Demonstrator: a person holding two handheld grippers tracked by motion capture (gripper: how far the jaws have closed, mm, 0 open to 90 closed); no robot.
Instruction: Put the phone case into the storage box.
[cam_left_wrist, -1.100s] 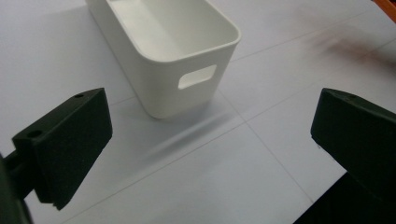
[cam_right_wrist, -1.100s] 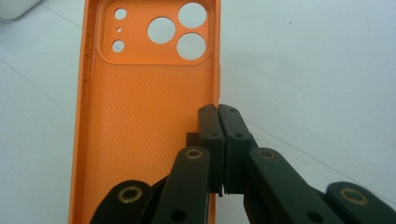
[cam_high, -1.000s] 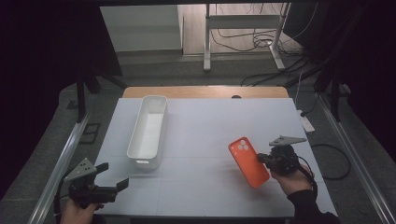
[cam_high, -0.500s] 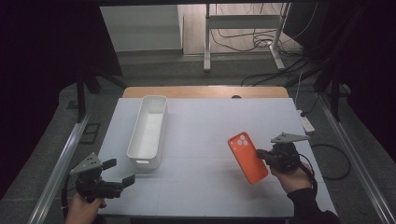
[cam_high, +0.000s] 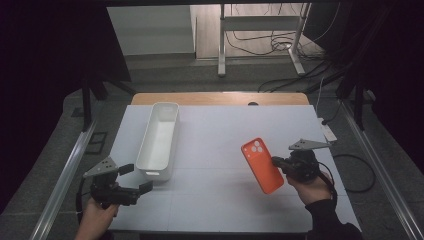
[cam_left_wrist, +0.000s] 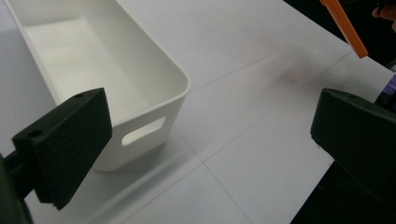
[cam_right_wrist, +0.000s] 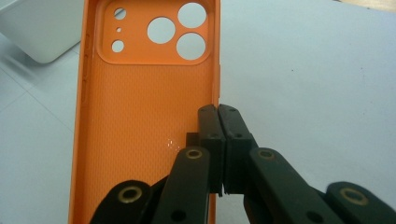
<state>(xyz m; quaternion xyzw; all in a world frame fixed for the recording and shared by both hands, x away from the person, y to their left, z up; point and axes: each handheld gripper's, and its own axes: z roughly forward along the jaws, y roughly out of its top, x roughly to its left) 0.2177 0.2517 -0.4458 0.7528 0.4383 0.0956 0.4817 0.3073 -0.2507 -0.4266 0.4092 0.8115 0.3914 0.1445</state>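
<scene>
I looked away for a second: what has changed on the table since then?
The open left claw moved in over the table toward the white plastic bin. The right claw stays clamped on the orange phone case's edge, held off the table; the bin hasn't moved.

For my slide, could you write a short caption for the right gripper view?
Right gripper pinching the side wall of an orange phone case above the white table.

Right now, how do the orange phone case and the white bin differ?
The phone case is orange, thin and flat; the bin is white, deep and long. The case is held up off the table, its edge pinched by the right gripper; the bin rests on the table, untouched, near the open left gripper. Both are hollow and hold nothing.
</scene>
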